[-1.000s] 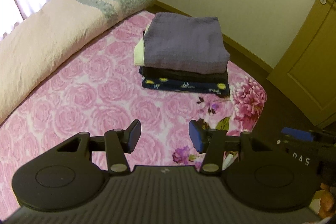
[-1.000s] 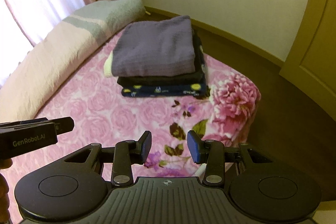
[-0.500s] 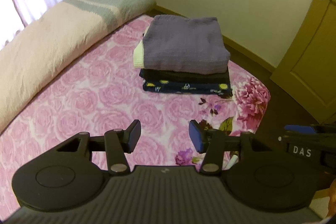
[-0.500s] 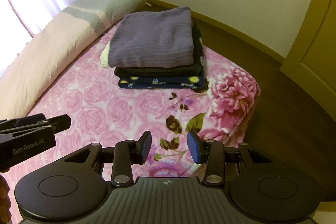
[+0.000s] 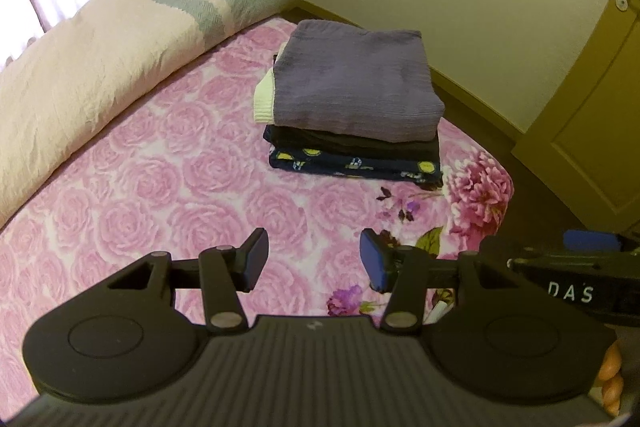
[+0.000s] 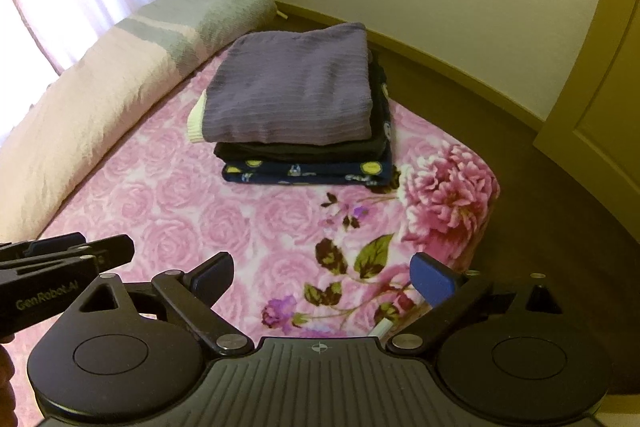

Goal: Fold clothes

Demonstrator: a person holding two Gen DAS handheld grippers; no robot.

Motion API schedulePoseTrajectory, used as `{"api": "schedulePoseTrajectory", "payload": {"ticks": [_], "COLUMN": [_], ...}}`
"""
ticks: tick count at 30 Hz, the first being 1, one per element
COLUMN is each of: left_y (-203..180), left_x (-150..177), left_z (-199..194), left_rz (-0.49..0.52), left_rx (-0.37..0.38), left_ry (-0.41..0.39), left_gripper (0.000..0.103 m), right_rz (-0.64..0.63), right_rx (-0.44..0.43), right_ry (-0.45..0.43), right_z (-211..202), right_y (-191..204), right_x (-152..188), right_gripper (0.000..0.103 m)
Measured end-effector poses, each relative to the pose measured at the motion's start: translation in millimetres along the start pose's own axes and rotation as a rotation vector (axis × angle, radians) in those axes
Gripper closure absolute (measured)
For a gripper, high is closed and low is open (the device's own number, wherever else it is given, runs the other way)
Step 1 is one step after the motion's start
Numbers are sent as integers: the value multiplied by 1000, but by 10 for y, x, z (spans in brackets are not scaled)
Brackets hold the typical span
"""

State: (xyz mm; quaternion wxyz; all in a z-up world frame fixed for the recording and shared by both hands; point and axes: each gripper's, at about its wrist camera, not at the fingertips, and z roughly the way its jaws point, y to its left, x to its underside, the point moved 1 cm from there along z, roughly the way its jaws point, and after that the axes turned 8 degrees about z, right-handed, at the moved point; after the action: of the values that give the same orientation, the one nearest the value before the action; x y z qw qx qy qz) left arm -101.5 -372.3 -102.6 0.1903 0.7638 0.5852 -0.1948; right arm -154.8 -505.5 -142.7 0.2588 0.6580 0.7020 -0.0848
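A stack of folded clothes sits on the pink rose blanket (image 5: 168,187), near its far right corner. On top is a purple knit (image 5: 356,83) with a cream edge, under it a black garment (image 5: 352,143), at the bottom a navy printed one (image 5: 352,165). The stack also shows in the right wrist view (image 6: 292,95). My left gripper (image 5: 314,261) is open and empty, held above the blanket short of the stack. My right gripper (image 6: 322,277) is open wide and empty, also short of the stack. Each gripper shows at the edge of the other's view.
A long rolled cream and grey-blue duvet (image 5: 100,59) lies along the blanket's left side by the curtained window. Dark floor (image 6: 560,211), a pale wall and a door (image 5: 600,115) lie to the right. The blanket's right edge (image 6: 476,227) drops to the floor.
The right gripper's jaws have opened much wider. Both grippers have drifted slightly, and the stack sits a little differently in each view. The left jaws are unchanged.
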Motion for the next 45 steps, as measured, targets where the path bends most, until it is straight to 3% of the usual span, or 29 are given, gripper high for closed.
{"api": "schedulePoseTrajectory", "payload": {"ticks": [14,45], "left_y": [46,-109], "left_x": [-70,-307], "left_z": [290,631], "left_rz": [11,81], "left_rx": [-1,5], "left_ry": [71,94], "left_gripper": [57,56], "right_rz": [4,14], "right_rx": [51,96], "right_ry": [61,111], "right_z": [266,494], "right_y": [3,-54], "right_x": [-44,-169], "right_gripper": [6,6]}}
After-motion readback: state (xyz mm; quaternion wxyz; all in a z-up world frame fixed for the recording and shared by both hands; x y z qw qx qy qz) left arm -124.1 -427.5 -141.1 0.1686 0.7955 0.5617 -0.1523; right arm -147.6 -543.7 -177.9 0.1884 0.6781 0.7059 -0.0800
